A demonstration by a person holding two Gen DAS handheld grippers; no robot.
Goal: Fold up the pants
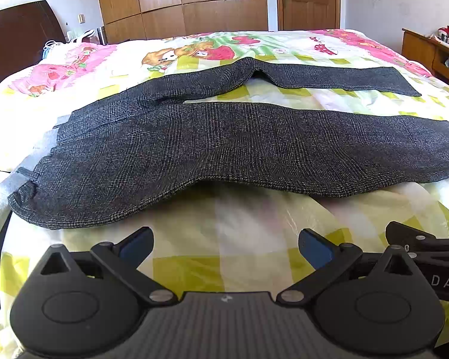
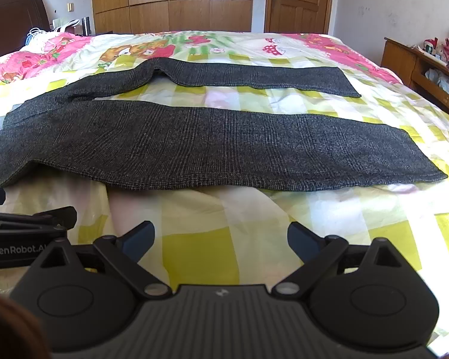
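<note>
pants (image 1: 224,146) lie flat on the bed (image 1: 239,239), unfolded; left gripper (image 1: 226,246) and right gripper (image 2: 221,239) spread, empty.

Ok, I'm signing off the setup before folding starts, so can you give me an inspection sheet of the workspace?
Surface: bed with a patterned quilt, a little rumpled.
Job's things: dark pants spread flat, legs apart and pointing right, waist at left; unfolded.
Clutter: white cords and small items near the headboard, off the pants.
Grippers: left hand-held gripper and right hand-held gripper both open, empty, over the quilt short of the pants.
Cables: nothing seen in the work area.
Surroundings: wooden wardrobe, closed door, wooden shelf at right.
</note>
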